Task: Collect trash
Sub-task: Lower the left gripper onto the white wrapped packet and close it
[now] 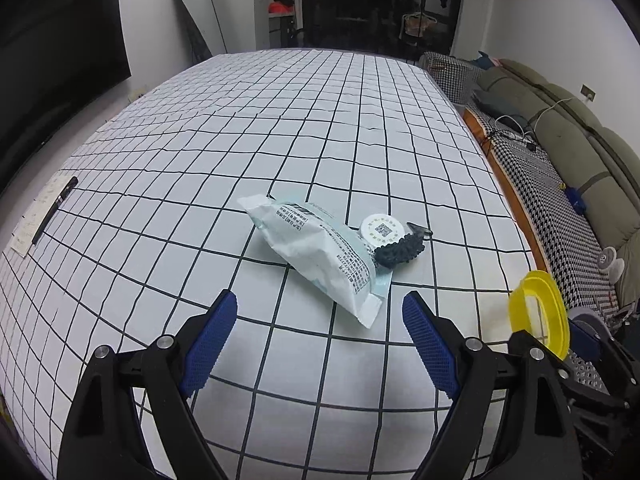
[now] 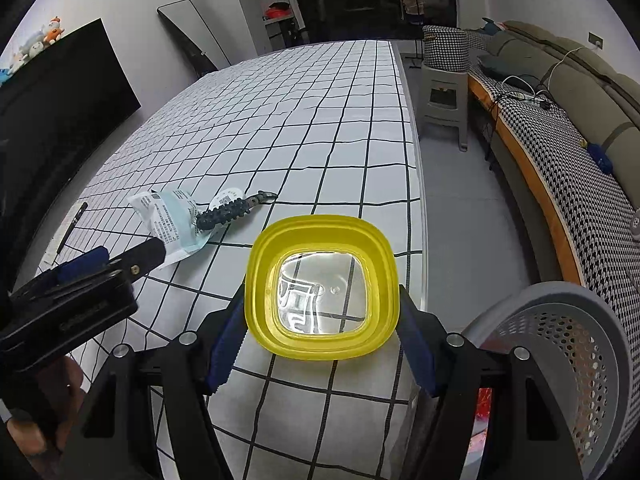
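Left gripper (image 1: 320, 340) hovered over the grid-patterned tablecloth (image 1: 240, 140) with its blue-padded jaws spread wide and nothing between them. Just ahead of it lay a white printed plastic wrapper (image 1: 320, 252), set diagonally on the cloth. A round white disc with a printed code (image 1: 382, 231) rested against the wrapper's far edge, and a dark braided lanyard with a metal clip (image 1: 400, 252) lay across both.

Right gripper (image 2: 322, 344) pinched a yellow container lid with a clear centre (image 2: 322, 288) between its jaws, held upright over the near right part of the table. A grey perforated bin (image 2: 568, 344) stood just right of the table edge, below that gripper. At the table's left edge lay a black pen (image 1: 54, 210) on a paper slip (image 1: 38, 216). A houndstooth-covered sofa (image 2: 560, 140) ran along the right wall.
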{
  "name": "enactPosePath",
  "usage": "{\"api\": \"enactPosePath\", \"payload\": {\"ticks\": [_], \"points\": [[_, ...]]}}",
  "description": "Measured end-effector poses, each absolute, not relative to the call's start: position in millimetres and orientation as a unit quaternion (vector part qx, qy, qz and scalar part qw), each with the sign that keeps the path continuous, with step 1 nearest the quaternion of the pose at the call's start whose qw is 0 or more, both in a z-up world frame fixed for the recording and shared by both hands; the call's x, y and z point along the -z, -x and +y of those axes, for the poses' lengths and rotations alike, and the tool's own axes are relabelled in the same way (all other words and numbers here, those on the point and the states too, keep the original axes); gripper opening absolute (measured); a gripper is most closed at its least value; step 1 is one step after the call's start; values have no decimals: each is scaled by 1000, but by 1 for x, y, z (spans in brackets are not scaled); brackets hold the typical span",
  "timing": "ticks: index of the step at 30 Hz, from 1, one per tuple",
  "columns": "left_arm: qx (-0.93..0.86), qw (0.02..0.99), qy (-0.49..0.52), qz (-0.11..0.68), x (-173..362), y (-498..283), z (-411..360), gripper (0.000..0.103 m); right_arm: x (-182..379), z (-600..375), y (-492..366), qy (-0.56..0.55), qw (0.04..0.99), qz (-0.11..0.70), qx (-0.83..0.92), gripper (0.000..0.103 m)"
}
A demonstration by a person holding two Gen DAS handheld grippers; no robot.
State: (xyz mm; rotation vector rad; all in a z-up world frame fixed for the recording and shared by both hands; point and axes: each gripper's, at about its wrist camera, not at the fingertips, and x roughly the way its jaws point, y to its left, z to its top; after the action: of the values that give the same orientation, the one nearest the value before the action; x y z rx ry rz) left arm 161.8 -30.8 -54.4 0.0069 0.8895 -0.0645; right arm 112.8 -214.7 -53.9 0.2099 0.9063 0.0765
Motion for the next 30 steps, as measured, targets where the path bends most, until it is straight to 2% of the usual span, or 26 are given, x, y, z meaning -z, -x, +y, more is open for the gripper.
{"api": "enactPosePath", "payload": {"ticks": [9, 20, 30], "points": [[-17, 891, 0, 453, 75, -182, -13, 83, 50, -221, -111, -110, 894, 433, -39, 67], [-49, 896, 1, 441, 66, -184, 26, 83, 48, -211, -116, -106, 895, 431, -47, 67], [2, 904, -14, 427, 50, -191, 1, 83, 49, -211, -118, -109, 894, 432, -47, 67]]}}
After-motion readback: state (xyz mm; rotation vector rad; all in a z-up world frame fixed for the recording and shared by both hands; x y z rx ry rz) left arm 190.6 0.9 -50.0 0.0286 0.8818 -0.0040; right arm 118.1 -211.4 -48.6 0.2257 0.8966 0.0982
